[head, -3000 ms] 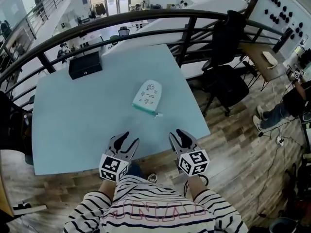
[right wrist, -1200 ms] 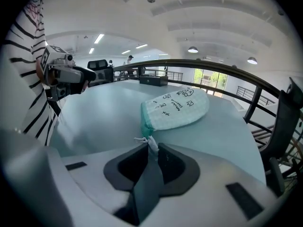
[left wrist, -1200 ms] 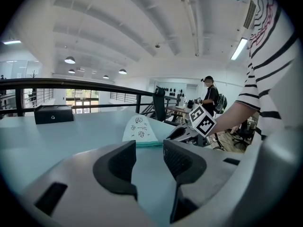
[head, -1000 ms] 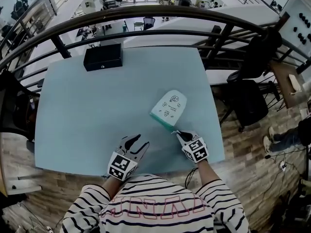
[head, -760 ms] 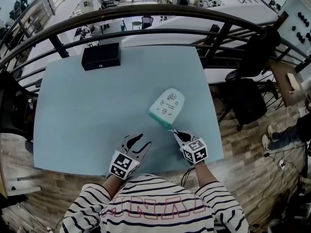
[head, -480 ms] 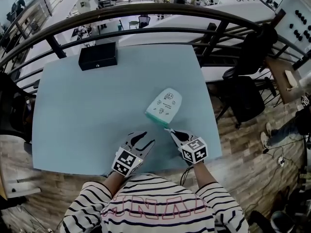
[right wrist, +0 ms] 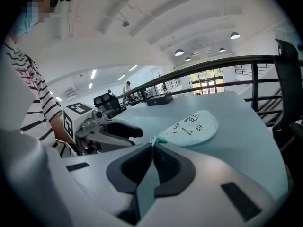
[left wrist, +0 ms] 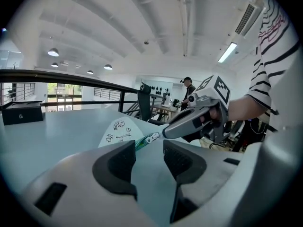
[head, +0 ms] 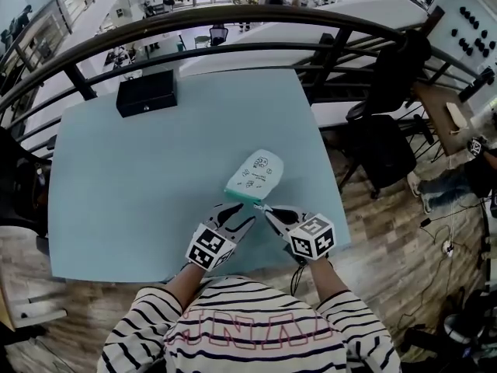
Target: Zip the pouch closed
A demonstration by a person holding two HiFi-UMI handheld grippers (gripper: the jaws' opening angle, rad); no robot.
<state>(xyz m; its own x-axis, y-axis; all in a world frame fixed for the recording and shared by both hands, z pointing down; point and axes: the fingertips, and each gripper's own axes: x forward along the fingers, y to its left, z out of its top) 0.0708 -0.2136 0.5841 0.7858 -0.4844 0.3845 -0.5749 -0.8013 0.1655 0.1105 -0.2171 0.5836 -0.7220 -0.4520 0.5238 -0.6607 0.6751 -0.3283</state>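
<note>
Pouch lies on worktop, near front edge. Our right gripper: jaws pinched together on zipper pull at pouch's near end. Left gripper: jaws apart, empty, just beside pouch. Next, we judge: left clamps pouch, right draws pull along.

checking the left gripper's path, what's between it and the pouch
Only bare table between the left gripper and the pouch, clearest in the head view. The right gripper, shut on the zip pull, sits just beside that gap.

On table: pouch toward near edge; box at far left corner.
</note>
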